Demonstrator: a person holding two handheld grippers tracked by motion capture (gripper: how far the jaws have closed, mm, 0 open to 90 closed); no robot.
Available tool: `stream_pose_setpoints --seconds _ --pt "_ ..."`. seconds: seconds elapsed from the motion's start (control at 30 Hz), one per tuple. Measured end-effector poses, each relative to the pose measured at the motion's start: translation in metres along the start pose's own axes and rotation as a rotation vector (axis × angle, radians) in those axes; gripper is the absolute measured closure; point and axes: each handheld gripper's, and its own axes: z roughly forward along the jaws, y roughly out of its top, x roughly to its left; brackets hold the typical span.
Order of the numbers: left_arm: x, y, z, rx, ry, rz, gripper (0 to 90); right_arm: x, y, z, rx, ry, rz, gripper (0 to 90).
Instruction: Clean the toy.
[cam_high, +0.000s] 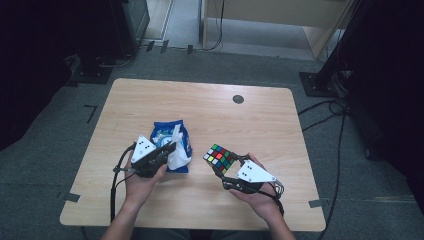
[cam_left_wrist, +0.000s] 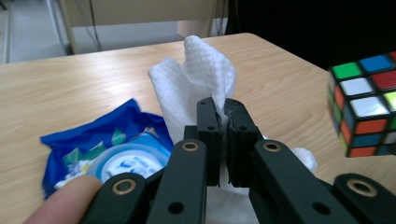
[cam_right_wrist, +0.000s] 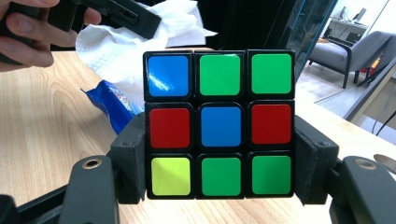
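My right gripper (cam_high: 226, 167) is shut on a scrambled Rubik's cube (cam_high: 220, 158), held just above the table at centre right. In the right gripper view the cube (cam_right_wrist: 219, 123) sits squarely between the two black jaws, which press its left and right sides. My left gripper (cam_high: 167, 150) is shut on a white wet wipe (cam_high: 178, 150), over a blue wipes packet (cam_high: 172, 137). In the left gripper view the wipe (cam_left_wrist: 198, 81) rises crumpled from the closed jaws of the left gripper (cam_left_wrist: 223, 119), the packet (cam_left_wrist: 107, 151) lies below left, and the cube (cam_left_wrist: 366, 105) hangs at the right.
The wooden table (cam_high: 200, 112) has a round dark grommet (cam_high: 238, 99) near its far edge. Cables trail over the grey carpet at the right, and black stands flank the table. In the right gripper view the left hand (cam_right_wrist: 28, 35) shows at top left.
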Motion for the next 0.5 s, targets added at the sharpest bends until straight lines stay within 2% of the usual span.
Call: stream_pose_setpoints --seconds 0.07,0.2,0.33,0.43,0.5 --pt "0.0020 -0.0023 0.0003 0.011 0.019 -0.006 86.5 -0.0001 -0.0004 0.0005 0.002 -0.004 0.003 34.5" --pt "0.0007 -0.0045 0.0024 0.029 0.071 0.010 81.9 -0.0009 -0.0010 0.0014 0.005 -0.008 0.021 34.4" --pt "-0.0023 -0.0048 0.0055 0.039 0.086 0.015 68.8 -0.0017 -0.0004 0.0007 -0.002 -0.007 0.032 34.4" --pt "-0.0033 -0.0051 0.0083 0.043 0.068 -0.002 55.3 -0.0033 0.0004 -0.0006 -0.009 -0.012 0.047 34.5" --pt "-0.0077 -0.0048 0.0082 0.029 0.056 0.024 48.9 -0.0041 0.0009 -0.0015 -0.012 -0.015 0.052 34.4"
